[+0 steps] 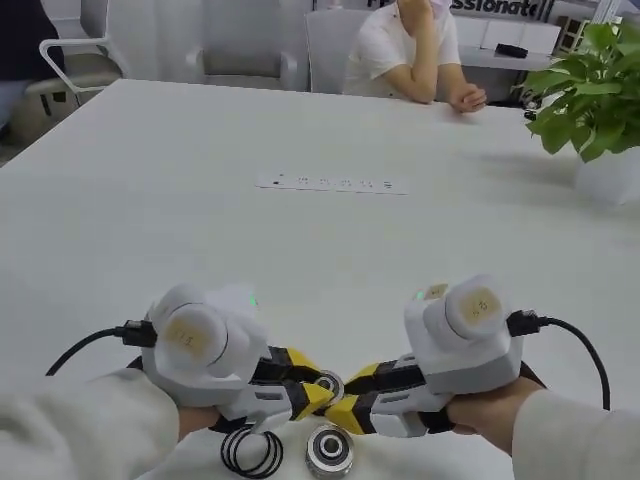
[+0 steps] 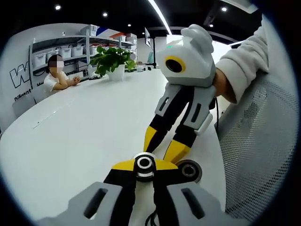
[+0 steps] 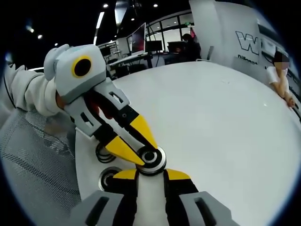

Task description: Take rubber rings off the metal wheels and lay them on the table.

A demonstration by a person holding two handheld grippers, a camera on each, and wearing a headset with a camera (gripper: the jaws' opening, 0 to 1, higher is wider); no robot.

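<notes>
white bench [image 1: 180,230]: smooth matt top, wide and flat; the bottom of the head view cuts off its near edge.
cream fabric sleeves [image 1: 80,430]: soft and loose over both forearms; the hands are mostly hidden behind the tool bodies.
left tongs [image 1: 312,385]: glossy white moulded shell, black arms and yellow wedge tips. They are clamped on the small round silver metal wheel [image 1: 326,384], with one tip against each side of its rim in the left gripper view.
thin black rubber rings [image 1: 252,452]: loose circles that overlap, lying flat on the bench just below the left tongs; how many there are is hard to make out.
small round silver metal wheel: polished rim and dark centre, held at the near end of the bench between the two tools. Whether a rubber ring sits on it cannot be told.
second silver metal wheel [image 1: 329,449]: lies flat on the bench just beside the loose rings; a black band circles it in the left gripper view.
flat white socket strip [image 1: 332,183]: long and narrow, mid-bench, well apart from the work; its details are too small to read.
right tongs [image 1: 350,393]: same white, black and yellow build. The tips stand a little apart at the held wheel's rim; whether they pinch it cannot be told.
round white pot [image 1: 608,178]: at the bench's right side, holding a leafy green plant [image 1: 590,90]; the frame edge cuts off both.
</notes>
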